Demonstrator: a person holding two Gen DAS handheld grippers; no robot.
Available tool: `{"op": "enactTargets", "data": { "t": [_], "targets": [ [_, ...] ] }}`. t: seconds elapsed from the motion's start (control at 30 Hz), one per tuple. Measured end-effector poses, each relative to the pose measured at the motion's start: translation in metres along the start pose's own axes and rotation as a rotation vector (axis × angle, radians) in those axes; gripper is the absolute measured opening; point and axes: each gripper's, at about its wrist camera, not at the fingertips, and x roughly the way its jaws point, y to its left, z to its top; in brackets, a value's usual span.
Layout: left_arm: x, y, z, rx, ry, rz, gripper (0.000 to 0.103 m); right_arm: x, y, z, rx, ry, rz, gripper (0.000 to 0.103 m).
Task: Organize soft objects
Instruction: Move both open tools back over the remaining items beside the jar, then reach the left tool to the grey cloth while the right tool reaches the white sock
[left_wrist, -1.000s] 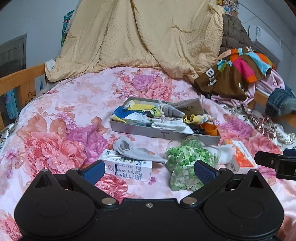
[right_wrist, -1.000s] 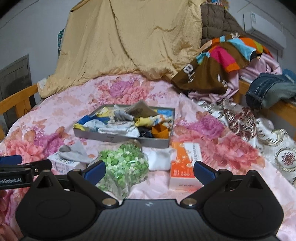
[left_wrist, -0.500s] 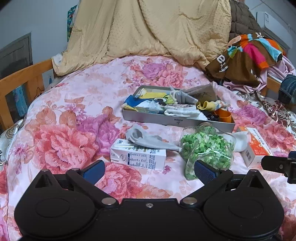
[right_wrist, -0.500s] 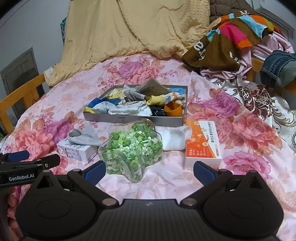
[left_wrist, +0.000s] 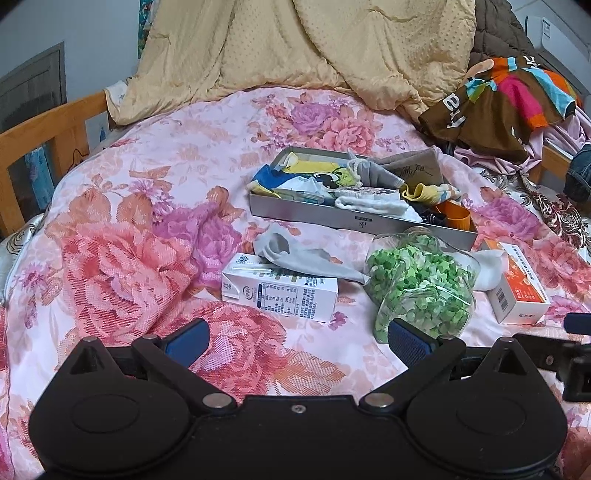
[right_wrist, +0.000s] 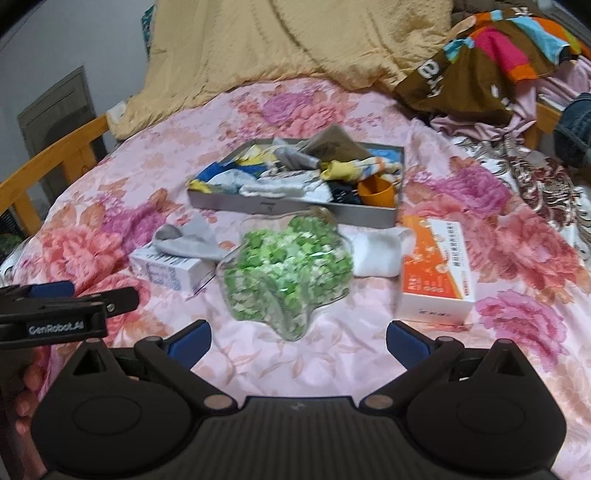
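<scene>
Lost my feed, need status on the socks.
Left tool, right tool open, empty. Grey sock draped on milk carton, white sock loose before tray. Star jar in between.

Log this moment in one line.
left gripper open | right gripper open | grey sock on white carton | grey tray full

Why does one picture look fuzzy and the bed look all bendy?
The right wrist view is smeared: the jar of green bits and the orange box have soft edges, probably from camera motion. The left wrist view is sharp; the print on the white carton shows clearly. Both use a fisheye lens, so the bed rail curves and the corners go dark.
</scene>
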Motion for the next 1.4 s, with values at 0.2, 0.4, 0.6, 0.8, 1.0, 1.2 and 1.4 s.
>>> {"op": "enactTargets", "data": {
  "t": [0.2,0.4,0.6,0.8,1.0,1.2,1.4],
  "targets": [
    [0.004,0.001,0.001,-0.002,0.002,0.000,0.102,0.010,0.006,0.004,-0.033,0.054,0.041,0.103],
    [0.013,0.008,0.009,-0.014,0.005,0.004,0.102,0.013,0.004,0.013,-0.064,0.051,0.028,0.103],
    [0.023,0.009,0.014,-0.015,0.001,-0.016,0.102,0.019,-0.008,0.024,-0.042,0.046,0.030,0.103],
    [0.035,0.004,0.021,-0.004,-0.016,-0.071,0.102,0.024,-0.019,0.033,-0.016,0.036,0.041,0.103],
    [0.050,-0.001,0.029,0.054,-0.026,-0.075,0.102,0.030,-0.029,0.043,-0.048,0.021,-0.005,0.103],
    [0.066,0.005,0.038,0.065,-0.020,-0.064,0.102,0.036,-0.040,0.052,-0.058,0.002,-0.021,0.103],
    [0.081,0.010,0.046,0.087,-0.016,-0.049,0.102,0.049,-0.048,0.061,-0.118,-0.006,-0.091,0.103]
  ]
}}
